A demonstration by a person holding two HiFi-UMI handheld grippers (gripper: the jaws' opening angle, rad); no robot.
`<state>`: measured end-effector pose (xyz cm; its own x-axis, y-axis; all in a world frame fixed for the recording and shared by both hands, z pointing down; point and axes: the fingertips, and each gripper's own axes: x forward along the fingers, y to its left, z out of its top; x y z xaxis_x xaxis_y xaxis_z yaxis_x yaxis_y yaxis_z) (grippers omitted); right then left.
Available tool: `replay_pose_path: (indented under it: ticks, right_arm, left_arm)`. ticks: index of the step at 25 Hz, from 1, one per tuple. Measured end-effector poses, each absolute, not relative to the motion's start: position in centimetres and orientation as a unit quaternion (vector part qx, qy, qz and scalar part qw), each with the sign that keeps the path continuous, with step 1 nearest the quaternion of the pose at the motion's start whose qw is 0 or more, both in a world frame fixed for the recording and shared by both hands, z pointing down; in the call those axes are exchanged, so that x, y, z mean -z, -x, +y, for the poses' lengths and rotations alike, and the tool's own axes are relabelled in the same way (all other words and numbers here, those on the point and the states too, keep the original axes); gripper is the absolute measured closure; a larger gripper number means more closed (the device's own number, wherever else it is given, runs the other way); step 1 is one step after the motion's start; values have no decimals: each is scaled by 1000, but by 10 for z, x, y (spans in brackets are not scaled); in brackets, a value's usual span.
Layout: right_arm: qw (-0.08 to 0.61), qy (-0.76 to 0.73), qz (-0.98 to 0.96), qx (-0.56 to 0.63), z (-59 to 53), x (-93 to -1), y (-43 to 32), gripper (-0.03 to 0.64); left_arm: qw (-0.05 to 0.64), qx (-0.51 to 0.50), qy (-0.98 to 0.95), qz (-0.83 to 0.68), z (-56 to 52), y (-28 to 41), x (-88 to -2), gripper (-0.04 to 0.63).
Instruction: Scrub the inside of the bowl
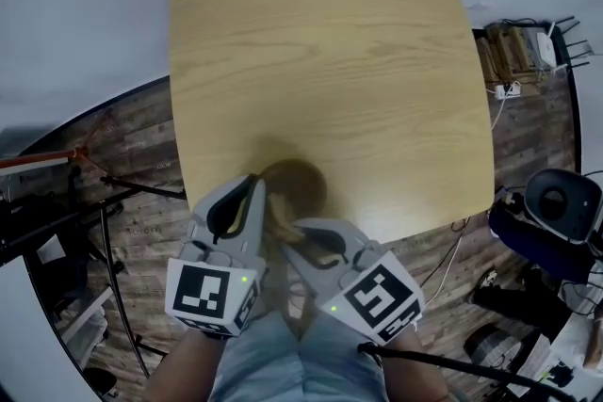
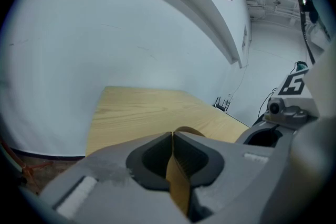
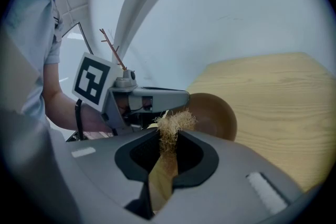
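Bowl [image 1: 300,186], brown, near the worktop's [image 1: 320,61] front edge, its thin rim clamped in the left tool [image 1: 252,186]. The right tool [image 1: 301,233] is closed on a fibre brush [image 3: 172,124]. Risk: hard scrubbing may lever the rim loose, sliding the bowl off the edge.
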<state>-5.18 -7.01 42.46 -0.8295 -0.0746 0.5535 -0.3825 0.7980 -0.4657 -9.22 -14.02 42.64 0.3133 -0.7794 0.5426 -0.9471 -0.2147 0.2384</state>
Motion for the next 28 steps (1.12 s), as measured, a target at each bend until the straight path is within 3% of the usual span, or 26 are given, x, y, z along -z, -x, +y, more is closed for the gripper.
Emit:
replay_pose_path:
  ticks: [11, 28]
  right_arm:
    - [226, -158, -928, -251, -66, -378, 31, 558]
    - [301, -208, -916, -164, -101, -413, 41, 557]
  left_arm:
    - [244, -177, -761, -574, -136, 104, -426, 563]
    - [266, -166, -773, -551, -134, 95, -426, 563]
